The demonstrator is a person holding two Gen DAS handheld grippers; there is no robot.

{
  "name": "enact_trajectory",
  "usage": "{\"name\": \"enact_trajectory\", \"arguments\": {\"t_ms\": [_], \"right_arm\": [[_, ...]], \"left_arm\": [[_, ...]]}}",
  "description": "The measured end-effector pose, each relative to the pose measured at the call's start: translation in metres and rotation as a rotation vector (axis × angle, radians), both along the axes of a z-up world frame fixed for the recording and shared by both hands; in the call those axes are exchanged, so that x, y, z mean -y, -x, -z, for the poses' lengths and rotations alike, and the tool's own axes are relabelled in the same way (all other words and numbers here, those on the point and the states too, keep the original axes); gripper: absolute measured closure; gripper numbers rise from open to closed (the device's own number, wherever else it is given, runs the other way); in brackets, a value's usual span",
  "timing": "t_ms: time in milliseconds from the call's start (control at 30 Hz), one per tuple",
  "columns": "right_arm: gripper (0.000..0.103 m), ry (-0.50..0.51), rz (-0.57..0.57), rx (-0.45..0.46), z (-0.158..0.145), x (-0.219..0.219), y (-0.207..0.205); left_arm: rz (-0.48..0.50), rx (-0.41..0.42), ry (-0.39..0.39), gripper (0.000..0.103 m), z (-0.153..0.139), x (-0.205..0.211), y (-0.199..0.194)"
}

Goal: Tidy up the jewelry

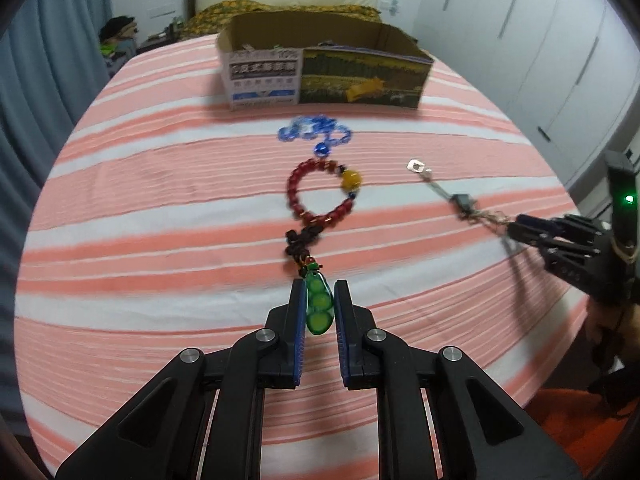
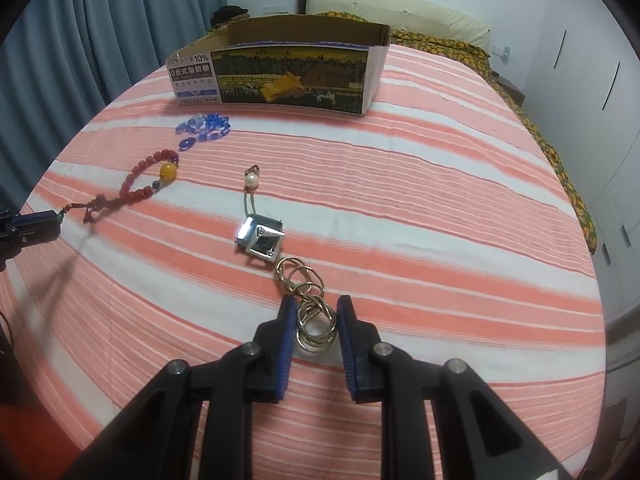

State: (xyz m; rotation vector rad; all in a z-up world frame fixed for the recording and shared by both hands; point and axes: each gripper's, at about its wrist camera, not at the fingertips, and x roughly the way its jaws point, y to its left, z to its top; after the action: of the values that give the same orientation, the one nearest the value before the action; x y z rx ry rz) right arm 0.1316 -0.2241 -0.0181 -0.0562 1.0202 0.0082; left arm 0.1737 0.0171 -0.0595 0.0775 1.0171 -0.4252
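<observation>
**Both grippers set over the tail ends of two pieces, box waiting beyond**

Left gripper (image 1: 319, 308): jaws a little apart, straddling the green pea-pod pendant (image 1: 319, 307). Left pad looks to touch the pod's edge; a sliver of gap on the right, so not yet clamped, I judge. The pod is the stiffest, widest part of that piece, likely chosen over the loose beads for that reason. From it a dark knotted cord runs toward 12 o'clock to the red bead bracelet (image 1: 318, 194), which lies flat in a ring with an amber bead at its 2 o'clock.

Right gripper (image 2: 316, 320): jaws apart around the cluster of gold rings (image 2: 314, 322). Whether the pads touch the rings, cannot tell. The rings are the near end of a chain leading toward 11 o'clock to a square faceted pendant (image 2: 260, 240), then a thin link up to a pearl (image 2: 251, 180). Taking the ring end would let the rest trail behind instead of bunching.

Blue bead strand (image 1: 316, 130) lies heaped just past the bracelet, untouched, near the cardboard box (image 1: 324, 76).

Box sits at 12 o'clock in both views, open top, on the striped bedspread (image 1: 160, 200); probably the destination. Some small items show above its rim; too small to name.

Judgement: early stage; three pieces outside the box. Soft fabric underneath may let thin rings slip as the pads close.
</observation>
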Motion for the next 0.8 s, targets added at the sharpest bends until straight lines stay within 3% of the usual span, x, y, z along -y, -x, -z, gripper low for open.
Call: {"name": "enact_trajectory", "arguments": {"t_ms": [100, 300, 333, 400, 467, 533, 667, 800], "right_arm": [[0.082, 0.008, 0.002, 0.000, 0.000, 0.002, 0.001], [0.078, -0.028, 0.015, -0.030, 0.008, 0.009, 0.001], [0.075, -0.036, 0.015, -0.034, 0.008, 0.010, 0.002], [0.051, -0.061, 0.024, -0.056, 0.010, 0.015, 0.002], [0.049, -0.084, 0.039, -0.062, 0.008, 0.018, 0.004], [0.049, -0.095, 0.044, -0.060, 0.006, 0.018, 0.004], [0.049, -0.091, 0.022, -0.020, 0.001, 0.013, 0.001], [0.049, -0.082, -0.022, 0.013, 0.001, 0.004, -0.010]], "left_arm": [[-0.031, -0.020, 0.003, 0.091, 0.004, -0.011, -0.003], [-0.011, -0.060, -0.078, 0.088, 0.030, -0.014, -0.001], [-0.013, -0.063, -0.080, 0.084, 0.031, -0.015, 0.000], [-0.029, -0.065, -0.078, 0.066, 0.031, -0.018, 0.001], [-0.049, -0.043, -0.077, 0.042, 0.026, -0.021, 0.002], [-0.064, -0.023, -0.079, 0.032, 0.022, -0.022, 0.002], [-0.101, -0.015, -0.054, 0.019, 0.020, -0.022, -0.007], [-0.115, -0.028, -0.071, 0.016, 0.029, -0.013, -0.022]]}}
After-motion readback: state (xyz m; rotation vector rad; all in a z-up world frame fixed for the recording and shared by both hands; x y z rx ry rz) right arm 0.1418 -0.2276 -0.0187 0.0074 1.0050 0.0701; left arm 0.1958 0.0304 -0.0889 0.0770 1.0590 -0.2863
